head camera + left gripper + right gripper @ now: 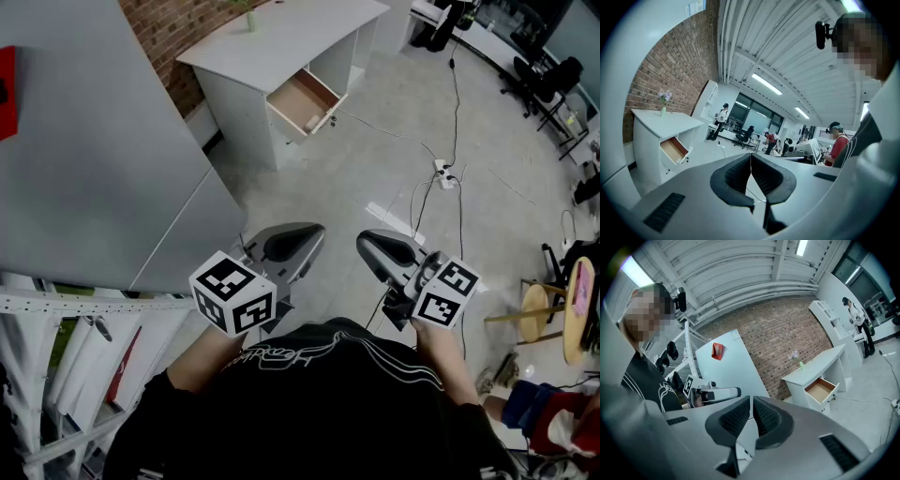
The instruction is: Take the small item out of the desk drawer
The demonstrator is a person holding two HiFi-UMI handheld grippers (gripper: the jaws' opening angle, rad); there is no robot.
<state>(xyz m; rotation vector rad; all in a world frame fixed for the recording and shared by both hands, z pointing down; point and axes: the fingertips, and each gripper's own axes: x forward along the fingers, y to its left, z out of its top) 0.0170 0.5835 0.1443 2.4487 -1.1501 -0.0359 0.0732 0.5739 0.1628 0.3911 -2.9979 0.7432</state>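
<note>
Left tongs (312, 234) at 7 o'clock, pressed together, empty, right tongs (367, 244) at 5 o'clock, likewise, open drawer (302, 101) at 12 o'clock.

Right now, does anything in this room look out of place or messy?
The drawer of the white desk stands pulled open, and loose cables trail across the floor to a power strip. Nothing looks spilled or broken.
</note>
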